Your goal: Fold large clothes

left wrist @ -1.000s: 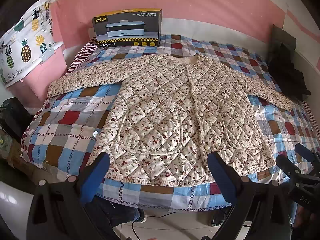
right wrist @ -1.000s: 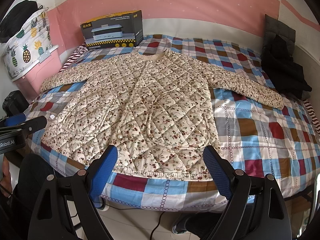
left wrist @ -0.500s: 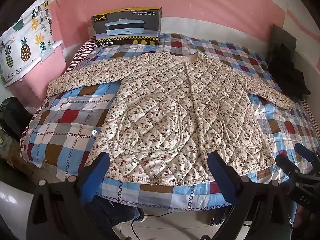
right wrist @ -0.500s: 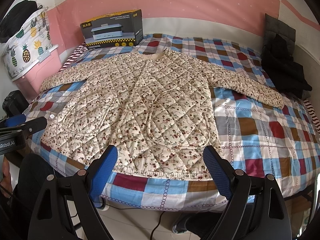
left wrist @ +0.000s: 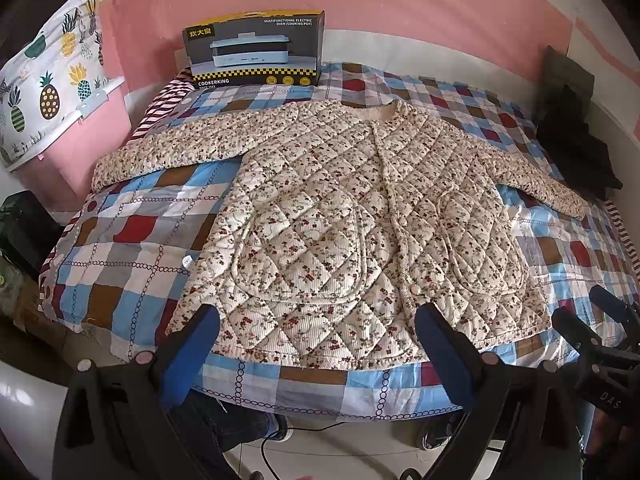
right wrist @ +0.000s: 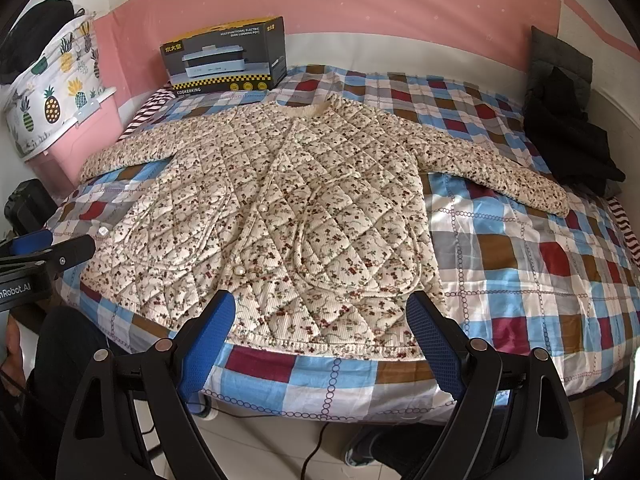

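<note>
My left gripper [left wrist: 316,354] and right gripper [right wrist: 320,340] both gape wide and empty (nothing folded yet) just short of the quilted floral jacket [left wrist: 360,224], spread flat ahead, sleeves out.

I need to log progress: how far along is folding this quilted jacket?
Done: the floral jacket lies spread flat, front up, both sleeves out, on the checked bed. In hand: nothing; the left gripper and right gripper hover open before its hem. Left: every fold.
</note>
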The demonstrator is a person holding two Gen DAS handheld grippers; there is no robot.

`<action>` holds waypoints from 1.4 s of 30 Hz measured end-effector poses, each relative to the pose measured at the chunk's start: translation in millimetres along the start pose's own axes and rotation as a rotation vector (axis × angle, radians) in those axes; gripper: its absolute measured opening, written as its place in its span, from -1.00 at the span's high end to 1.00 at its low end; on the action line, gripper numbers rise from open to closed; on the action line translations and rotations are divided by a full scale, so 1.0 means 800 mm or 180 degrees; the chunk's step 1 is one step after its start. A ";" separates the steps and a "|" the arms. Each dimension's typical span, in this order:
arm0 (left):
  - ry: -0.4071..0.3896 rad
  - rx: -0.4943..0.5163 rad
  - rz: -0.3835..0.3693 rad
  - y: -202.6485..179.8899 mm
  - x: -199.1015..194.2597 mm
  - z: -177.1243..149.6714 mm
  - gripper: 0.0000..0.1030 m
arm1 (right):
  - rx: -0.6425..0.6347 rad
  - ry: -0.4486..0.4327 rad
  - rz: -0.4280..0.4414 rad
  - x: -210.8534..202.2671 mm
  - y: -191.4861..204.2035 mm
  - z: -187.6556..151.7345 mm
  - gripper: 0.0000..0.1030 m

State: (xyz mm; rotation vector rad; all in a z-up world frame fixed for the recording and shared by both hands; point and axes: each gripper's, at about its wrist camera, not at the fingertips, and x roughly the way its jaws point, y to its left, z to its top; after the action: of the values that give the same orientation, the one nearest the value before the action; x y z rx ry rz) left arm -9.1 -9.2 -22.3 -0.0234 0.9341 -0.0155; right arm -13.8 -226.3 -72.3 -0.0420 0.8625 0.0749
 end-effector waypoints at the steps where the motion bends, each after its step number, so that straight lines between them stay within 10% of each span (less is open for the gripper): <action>1: 0.0012 -0.0004 -0.0004 0.004 0.003 0.005 -0.92 | -0.0001 0.0007 0.0004 0.000 -0.002 0.000 -0.70; 26: 0.0306 -0.0082 0.0102 0.040 0.076 0.032 -0.92 | -0.0068 0.0123 0.0110 0.060 0.007 0.036 -0.71; 42: 0.0202 -0.0366 0.0546 0.151 0.166 0.092 -0.91 | -0.0395 0.0135 0.0308 0.143 0.057 0.099 -0.71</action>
State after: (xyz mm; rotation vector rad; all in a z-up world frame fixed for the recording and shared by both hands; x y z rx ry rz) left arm 129.6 109.6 -88.7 -0.0495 0.9969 0.1974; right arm 116.5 -169.9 -108.4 -0.1183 0.9013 0.2189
